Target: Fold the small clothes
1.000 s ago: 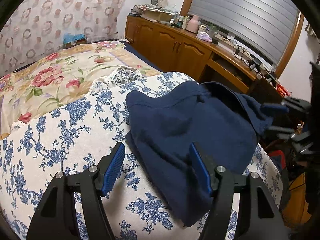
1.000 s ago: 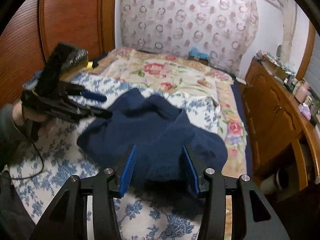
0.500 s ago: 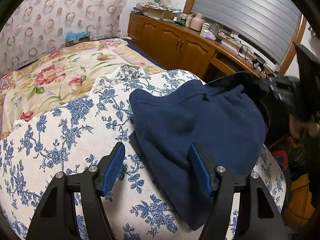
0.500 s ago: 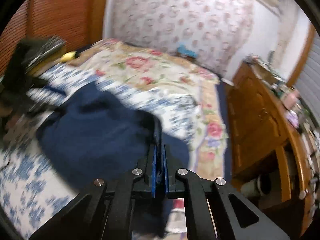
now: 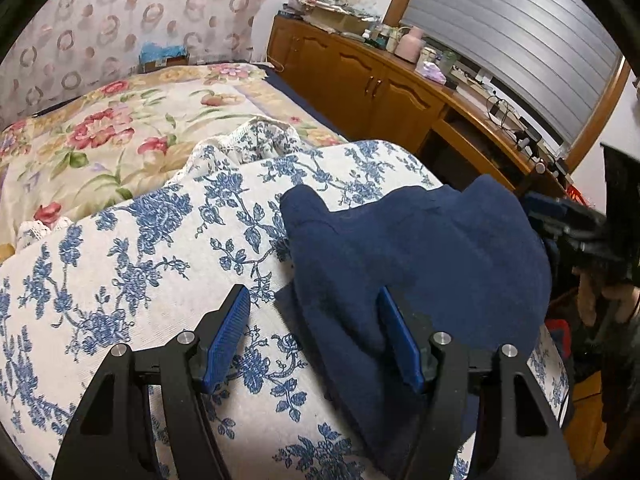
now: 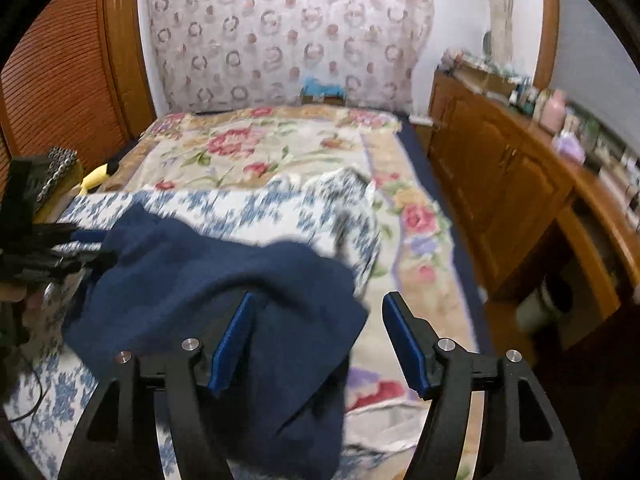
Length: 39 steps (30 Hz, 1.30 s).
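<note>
Folding this navy garment [image 5: 420,248] well calls for flattening it first: it lies bunched in soft humps on the blue-flowered cover [image 5: 160,240], so each corner should be taken right at the hem, drawn out until the cloth lies smooth, and only then carried across to meet the opposite edge.

Taking the garment as the landmark, the left gripper [image 5: 316,336] sits at its near edge with fingers spread wide; one blue pad [image 5: 400,340] rests on or just above the cloth, the other pad hangs over the bare cover beside it. Nothing is pinched between them.

The right gripper [image 6: 316,340] is at the garment's opposite side, also spread apart and holding nothing. Its left pad [image 6: 232,344] overlaps the cloth, while a loose corner of the garment droops between the fingers and off the cover's edge. That hanging corner looks like the sensible thing to grip next. Beyond the garment lies the pink-flowered quilt [image 6: 248,148].
</note>
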{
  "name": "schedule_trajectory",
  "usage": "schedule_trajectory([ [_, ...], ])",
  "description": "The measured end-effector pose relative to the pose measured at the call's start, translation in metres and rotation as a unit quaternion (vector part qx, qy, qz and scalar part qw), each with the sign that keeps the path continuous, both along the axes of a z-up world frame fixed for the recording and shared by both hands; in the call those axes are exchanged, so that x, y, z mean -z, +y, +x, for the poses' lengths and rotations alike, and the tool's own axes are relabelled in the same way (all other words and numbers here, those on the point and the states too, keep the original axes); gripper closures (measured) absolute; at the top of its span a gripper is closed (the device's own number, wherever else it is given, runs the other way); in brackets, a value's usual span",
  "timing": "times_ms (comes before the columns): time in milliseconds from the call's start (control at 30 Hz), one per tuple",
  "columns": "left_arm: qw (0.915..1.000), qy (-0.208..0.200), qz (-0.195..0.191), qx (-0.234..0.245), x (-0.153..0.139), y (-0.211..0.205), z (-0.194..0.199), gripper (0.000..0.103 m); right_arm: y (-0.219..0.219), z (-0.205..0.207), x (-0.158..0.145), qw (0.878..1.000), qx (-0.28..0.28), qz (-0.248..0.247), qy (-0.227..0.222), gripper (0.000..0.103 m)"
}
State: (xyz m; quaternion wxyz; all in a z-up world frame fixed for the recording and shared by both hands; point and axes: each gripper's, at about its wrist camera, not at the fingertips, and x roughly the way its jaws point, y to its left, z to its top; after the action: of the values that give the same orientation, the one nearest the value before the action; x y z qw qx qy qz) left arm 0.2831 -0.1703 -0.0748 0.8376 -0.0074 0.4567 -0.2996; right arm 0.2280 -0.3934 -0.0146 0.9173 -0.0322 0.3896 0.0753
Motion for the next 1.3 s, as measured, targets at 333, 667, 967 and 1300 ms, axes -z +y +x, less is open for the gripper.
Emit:
schedule_trajectory([
  [333, 0.9999, 0.002, 0.006, 0.013, 0.006, -0.011, 0.003, 0.036, -0.03, 0.027, 0.025, 0.995, 0.011, 0.076, 0.061, 0.035],
  [667, 0.9992, 0.021, -0.018, 0.027, 0.007, -0.014, 0.004, 0.064, -0.049, 0.025, 0.022, 0.988, 0.01, 0.135, 0.08, 0.035],
  [967, 0.9992, 0.022, -0.019, 0.026, 0.008, -0.015, 0.005, 0.064, -0.045, 0.001, 0.02, 0.987, 0.002, 0.15, 0.049, 0.035],
  [1300, 0.999, 0.015, -0.022, 0.036, 0.002, -0.021, 0.002, 0.084, -0.035, 0.009, 0.04, 0.98, -0.043, 0.167, 0.102, 0.036],
])
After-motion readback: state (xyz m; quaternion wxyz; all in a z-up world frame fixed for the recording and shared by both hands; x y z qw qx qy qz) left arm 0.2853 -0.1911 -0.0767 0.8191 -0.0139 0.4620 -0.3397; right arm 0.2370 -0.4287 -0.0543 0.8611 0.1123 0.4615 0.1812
